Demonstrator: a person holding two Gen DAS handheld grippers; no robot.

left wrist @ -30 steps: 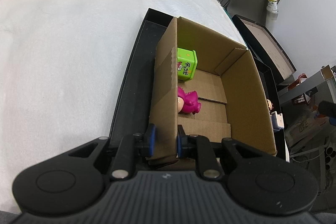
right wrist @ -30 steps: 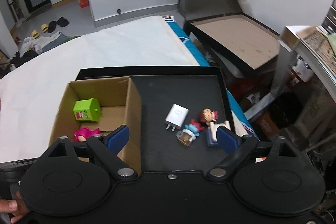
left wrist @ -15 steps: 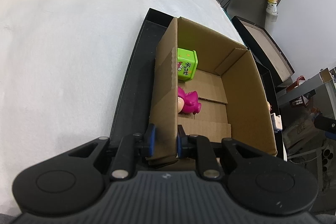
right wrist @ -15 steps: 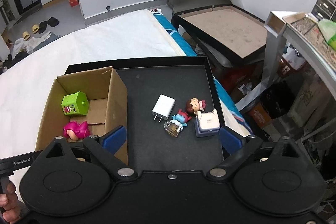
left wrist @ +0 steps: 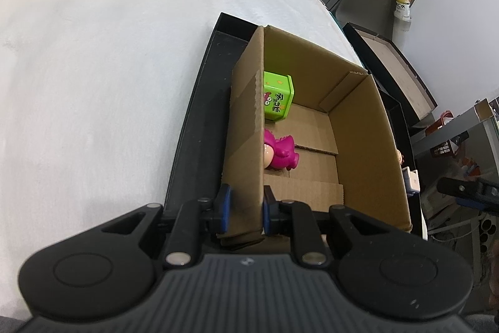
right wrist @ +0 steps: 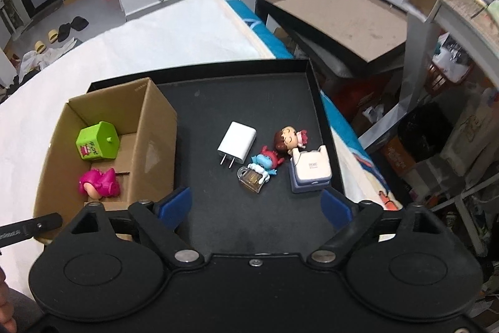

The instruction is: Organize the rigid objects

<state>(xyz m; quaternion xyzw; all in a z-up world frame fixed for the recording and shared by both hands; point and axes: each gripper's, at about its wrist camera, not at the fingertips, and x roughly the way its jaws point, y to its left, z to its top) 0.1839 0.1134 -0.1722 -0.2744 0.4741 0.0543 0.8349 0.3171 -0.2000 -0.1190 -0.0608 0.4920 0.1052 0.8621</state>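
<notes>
My left gripper [left wrist: 244, 209] is shut on the near left wall of the cardboard box [left wrist: 246, 127], which stands on a black tray [right wrist: 249, 89]. Inside the box lie a green cube toy [left wrist: 277, 98] and a pink figure [left wrist: 280, 149]; both also show in the right wrist view, the cube [right wrist: 97, 140] and the figure [right wrist: 99, 183]. My right gripper [right wrist: 255, 205] is open and empty above the tray's near part. Ahead of it lie a white charger [right wrist: 237, 142], a blue figure on a clear padlock [right wrist: 260, 169], a brown-haired doll [right wrist: 288, 139] and a small white device [right wrist: 310, 172].
The tray sits on a white cloth-covered surface [left wrist: 93, 77]. To the right, off the surface, are another black tray with a brown board [right wrist: 340, 17], a white shelf frame [right wrist: 443, 21] and floor clutter. Shoes lie on the floor far left [right wrist: 62, 31].
The right gripper has pulled back and shifted left, so the loose items now sit centred between its fingers. The left gripper keeps its hold on the box wall, barely moved.
</notes>
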